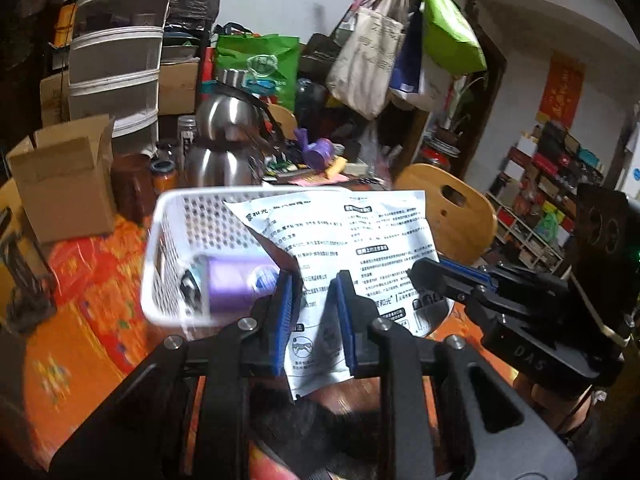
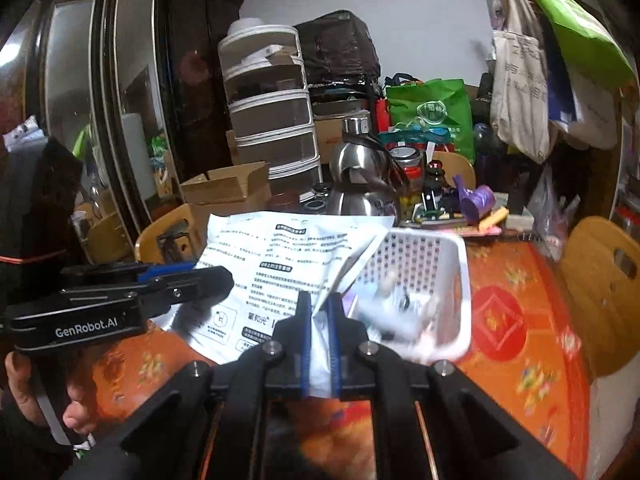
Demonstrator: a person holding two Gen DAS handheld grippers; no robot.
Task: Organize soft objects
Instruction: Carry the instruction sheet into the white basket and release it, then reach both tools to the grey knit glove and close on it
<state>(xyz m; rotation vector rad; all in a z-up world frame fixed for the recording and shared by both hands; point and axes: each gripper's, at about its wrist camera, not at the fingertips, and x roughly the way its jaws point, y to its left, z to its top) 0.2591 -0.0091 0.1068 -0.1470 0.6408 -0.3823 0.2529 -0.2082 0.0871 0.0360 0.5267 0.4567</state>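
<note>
A white printed pouch [image 1: 360, 232] hangs in the air above the table, held between both grippers. My left gripper [image 1: 314, 280] has its blue pads on the pouch's lower edge. The right gripper [image 1: 420, 274] comes in from the right and pinches the other side. In the right wrist view my right gripper [image 2: 318, 300] is shut on a fold of the pouch [image 2: 272, 256], and the left gripper [image 2: 222, 278] grips its left edge. Behind the pouch stands a white perforated basket [image 1: 180, 220] with a purple roll [image 1: 236, 288] inside. The basket [image 2: 440, 264] also holds blurred pale items.
An orange-red cloth [image 1: 92, 280] covers the table. A steel kettle [image 1: 224, 140], a cardboard box [image 1: 64, 176], jars and a purple figure [image 1: 316, 152] crowd the back. Wooden chairs [image 1: 452, 208] [image 2: 604, 292] stand at the table's edge. A hand [image 2: 24, 384] holds the left gripper.
</note>
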